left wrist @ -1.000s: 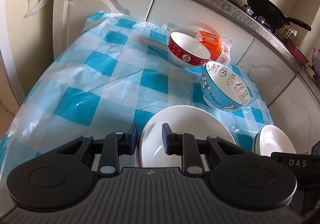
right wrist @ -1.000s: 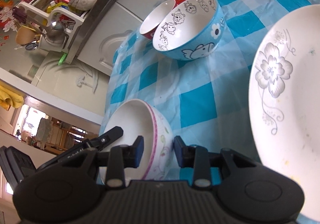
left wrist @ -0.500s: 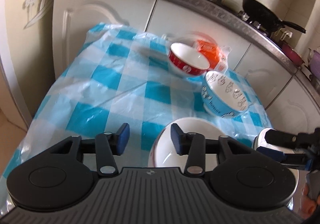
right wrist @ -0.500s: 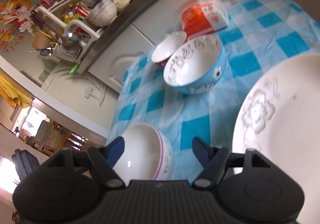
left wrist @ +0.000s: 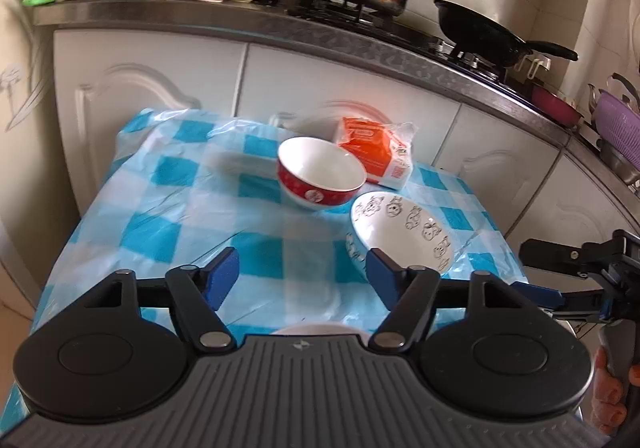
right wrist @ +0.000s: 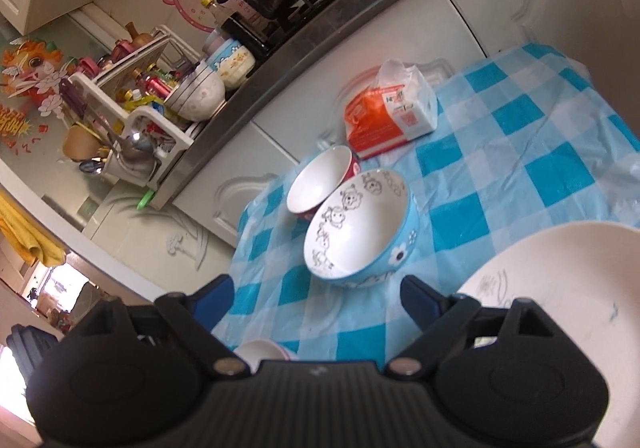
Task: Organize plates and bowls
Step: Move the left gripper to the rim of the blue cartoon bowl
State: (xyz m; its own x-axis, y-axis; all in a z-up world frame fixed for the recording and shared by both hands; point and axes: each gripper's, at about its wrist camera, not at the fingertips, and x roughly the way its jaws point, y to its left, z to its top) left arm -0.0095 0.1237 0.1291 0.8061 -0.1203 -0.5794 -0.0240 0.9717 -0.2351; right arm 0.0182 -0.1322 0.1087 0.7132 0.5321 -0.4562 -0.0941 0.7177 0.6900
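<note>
A: While the left wrist view looks down over the checked cloth [left wrist: 152, 208] on the tabletop, how does the left gripper [left wrist: 298, 274] stand?

B: Its jaws are opening, well apart, with only cloth showing between the blue pads. A sliver of a white plate [left wrist: 316, 328] peeks out just under the gripper body.

A: And the bowls?

B: The red bowl [left wrist: 320, 178] sits upright toward the far side, just beside the orange packet [left wrist: 372, 152]. The blue cartoon bowl [left wrist: 400, 236] is near it, closer to the camera and to the right (tilted a little, I think). The right gripper [left wrist: 560, 276] pokes in at the right edge, with a hand [left wrist: 608, 392] below it.

A: Now the right wrist view.

B: Here the right gripper [right wrist: 316, 298] is opening too, jaws wide, nothing pinched. The blue cartoon bowl [right wrist: 360, 228] lies beyond the pads, touching the red bowl [right wrist: 320, 184] behind it. A white flowered plate [right wrist: 560, 288] fills the lower right, and the rim of a pink-edged bowl [right wrist: 264, 354] shows low down, just by the gripper body.
</note>
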